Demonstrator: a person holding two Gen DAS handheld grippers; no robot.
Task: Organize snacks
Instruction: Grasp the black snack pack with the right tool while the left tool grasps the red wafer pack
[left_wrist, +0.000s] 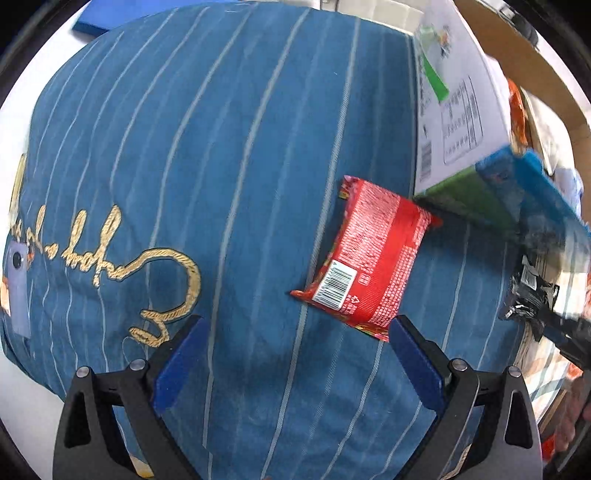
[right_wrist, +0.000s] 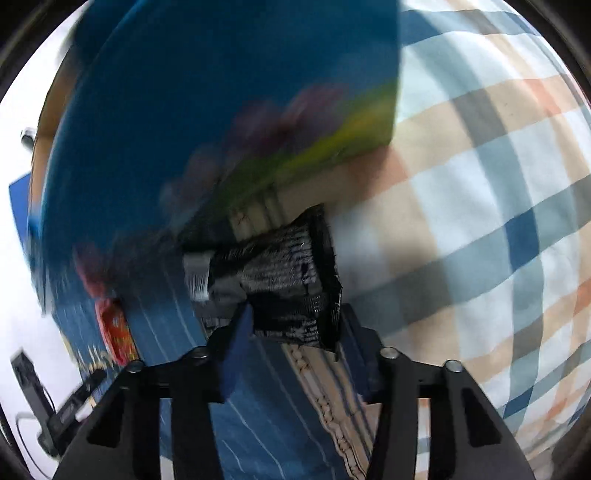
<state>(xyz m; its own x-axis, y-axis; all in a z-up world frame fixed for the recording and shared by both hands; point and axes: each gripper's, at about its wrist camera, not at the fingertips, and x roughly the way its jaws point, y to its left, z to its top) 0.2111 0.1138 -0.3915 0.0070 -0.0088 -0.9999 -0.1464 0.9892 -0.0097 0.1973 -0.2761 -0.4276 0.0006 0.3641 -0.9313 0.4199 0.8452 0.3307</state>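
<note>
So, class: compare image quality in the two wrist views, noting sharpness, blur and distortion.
Left wrist view: sharp on the red foil snack packet, fisheye bending the blue striped cushion. Right wrist view: motion blur smears the blue cardboard box; the black foil snack packet stays fairly clear.

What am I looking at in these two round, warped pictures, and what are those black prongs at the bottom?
No robot here: a person holds a two-fingered tool in each hand, each carrying a wide-angle camera looking along its fingers. The prongs are those fingers.

The left camera shows the left tool, open and empty, above a blue striped cushion. A red snack packet lies on it, barcode up, beside a white carton.

The blurred right camera shows the right tool pinching a black snack packet near a blue box, over a checked cloth.
</note>
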